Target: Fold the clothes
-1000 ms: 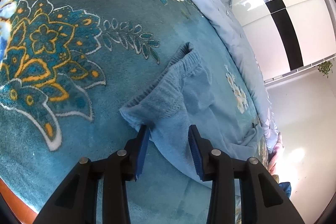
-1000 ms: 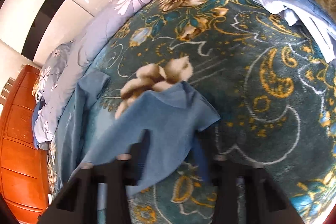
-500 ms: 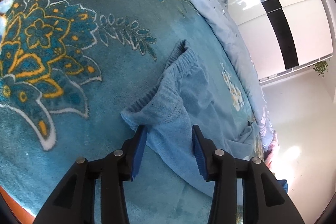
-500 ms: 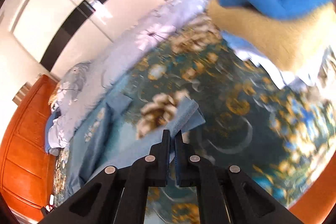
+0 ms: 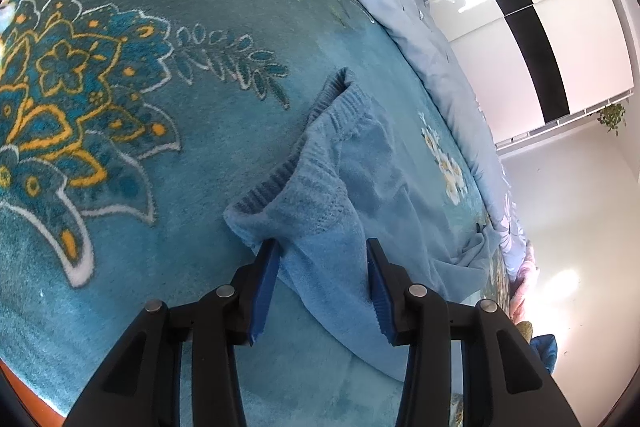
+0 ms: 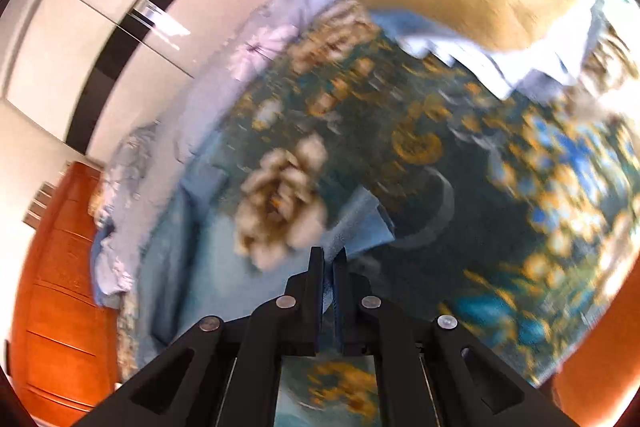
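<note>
Right gripper [image 6: 328, 259] raised, clamping blue garment [image 6: 356, 223] (hem), left gripper [image 5: 320, 267] part-open astride waistband.

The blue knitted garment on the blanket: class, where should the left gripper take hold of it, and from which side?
Grip the blue knitted garment at its near corner, beside the ribbed band. Approach from the near edge: the left gripper already straddles that free, raised fold.

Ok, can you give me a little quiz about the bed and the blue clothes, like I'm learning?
1. True or false: the left gripper has its jaws apart over the blue garment.
2. What does the right gripper pinch? A the blue garment, B a pillow, C nothing.
3. Fill in: the teal blanket is patterned with gold ___.
Key: 1 true; 2 A; 3 flowers.
</note>
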`<state>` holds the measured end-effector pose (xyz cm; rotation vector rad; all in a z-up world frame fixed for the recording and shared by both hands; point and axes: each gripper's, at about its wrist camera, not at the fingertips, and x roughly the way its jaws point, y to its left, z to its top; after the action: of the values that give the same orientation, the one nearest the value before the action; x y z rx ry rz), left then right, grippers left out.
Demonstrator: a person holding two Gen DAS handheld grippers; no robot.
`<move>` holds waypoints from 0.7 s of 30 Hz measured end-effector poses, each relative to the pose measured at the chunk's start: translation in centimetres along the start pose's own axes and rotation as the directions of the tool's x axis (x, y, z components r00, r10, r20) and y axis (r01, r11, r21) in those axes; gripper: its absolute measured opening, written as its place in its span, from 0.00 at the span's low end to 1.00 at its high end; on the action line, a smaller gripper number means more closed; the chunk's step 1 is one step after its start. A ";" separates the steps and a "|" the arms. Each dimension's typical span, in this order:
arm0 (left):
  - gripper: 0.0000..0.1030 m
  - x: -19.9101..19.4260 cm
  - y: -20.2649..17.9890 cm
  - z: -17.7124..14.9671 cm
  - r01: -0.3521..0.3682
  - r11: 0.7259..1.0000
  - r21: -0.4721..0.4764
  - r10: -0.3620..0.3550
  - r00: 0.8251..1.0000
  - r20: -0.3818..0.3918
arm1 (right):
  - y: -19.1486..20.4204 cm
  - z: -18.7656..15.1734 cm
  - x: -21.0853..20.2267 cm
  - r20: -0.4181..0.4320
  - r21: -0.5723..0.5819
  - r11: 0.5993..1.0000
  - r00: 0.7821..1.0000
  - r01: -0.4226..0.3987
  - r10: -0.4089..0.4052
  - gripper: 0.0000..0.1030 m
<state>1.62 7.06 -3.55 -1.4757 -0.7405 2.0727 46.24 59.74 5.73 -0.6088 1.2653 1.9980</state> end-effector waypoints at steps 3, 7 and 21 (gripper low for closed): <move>0.37 -0.1 -0.7 0.0 -0.001 1.000 0.010 0.001 1.000 0.018 | 3.6 2.5 -0.5 0.034 -0.066 0.997 0.998 -0.051 0.053 0.04; 0.08 -1.4 -2.2 -0.5 0.003 0.995 0.098 -0.010 0.998 0.068 | 7.0 4.1 -1.6 0.081 -0.160 0.984 0.992 -0.078 0.092 0.04; 0.06 -2.2 0.3 -1.7 -0.075 0.991 0.114 0.073 0.997 0.023 | -6.8 -2.3 0.8 -0.074 0.053 0.990 0.990 0.127 -0.123 0.03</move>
<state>3.86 5.64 -2.66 -1.4427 -0.5716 2.1485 50.93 59.83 0.22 -0.7187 1.2901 1.8451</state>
